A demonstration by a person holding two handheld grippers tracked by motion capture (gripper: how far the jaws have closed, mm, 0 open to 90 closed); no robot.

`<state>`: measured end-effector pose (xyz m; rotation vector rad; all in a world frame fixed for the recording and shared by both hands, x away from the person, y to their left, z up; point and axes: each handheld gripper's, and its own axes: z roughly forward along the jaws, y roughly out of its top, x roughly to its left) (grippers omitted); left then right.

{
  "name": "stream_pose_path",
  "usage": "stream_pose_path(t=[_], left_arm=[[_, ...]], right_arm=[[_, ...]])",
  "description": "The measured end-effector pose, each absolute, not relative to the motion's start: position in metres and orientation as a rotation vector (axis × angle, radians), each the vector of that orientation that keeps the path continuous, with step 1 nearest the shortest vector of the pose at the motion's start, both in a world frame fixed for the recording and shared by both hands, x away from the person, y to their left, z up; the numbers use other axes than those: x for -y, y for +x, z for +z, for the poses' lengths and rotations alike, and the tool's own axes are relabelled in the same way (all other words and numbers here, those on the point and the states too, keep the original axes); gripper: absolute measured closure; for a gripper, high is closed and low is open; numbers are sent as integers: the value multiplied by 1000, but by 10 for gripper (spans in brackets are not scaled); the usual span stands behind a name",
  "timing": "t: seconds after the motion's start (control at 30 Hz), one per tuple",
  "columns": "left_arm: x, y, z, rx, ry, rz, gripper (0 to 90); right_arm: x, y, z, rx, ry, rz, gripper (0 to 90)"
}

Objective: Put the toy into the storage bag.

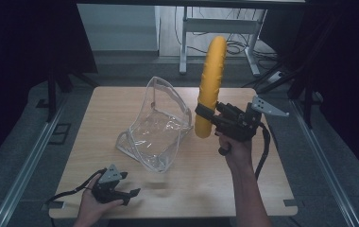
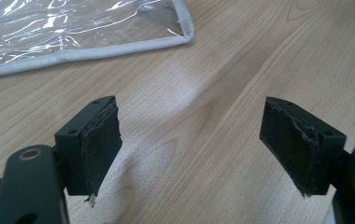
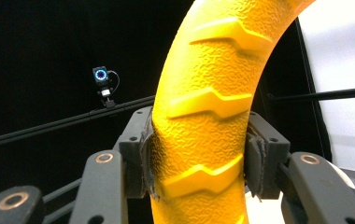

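One yellow ring, thick and rubbery with raised chevron treads across its pebbled surface, is held up in the air above the far right part of the worktop, standing edge-on so that in the high view it reads as a tall curved bar. The right gripper has its jaws clamped on the ring's lower part, one pad pressed against each flank; in the right gripper view the ring rises between the two pads and arches away overhead. The person's right hand grips the handle beneath.

Just left of the ring, one clear plastic bag with pale grey piping sits on the worktop, its mouth propped upward and its body crumpled against the wood. The ring's lower end hangs close beside the bag's upper right edge.

Well apart, at the near left corner, the left gripper rests low over the wood in the person's left hand. Its jaws stand wide with nothing between them, and a corner of the bag lies ahead of them.
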<state>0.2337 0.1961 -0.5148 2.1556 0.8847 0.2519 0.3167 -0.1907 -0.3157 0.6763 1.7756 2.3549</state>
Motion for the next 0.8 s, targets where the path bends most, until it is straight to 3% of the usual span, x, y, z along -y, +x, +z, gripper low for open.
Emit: stream_pose_path(t=[0.8], left_arm=[[-195,234,-517,-880,2175,250,201]], right_arm=[[162,318,-296,-1764,595,2402,506]])
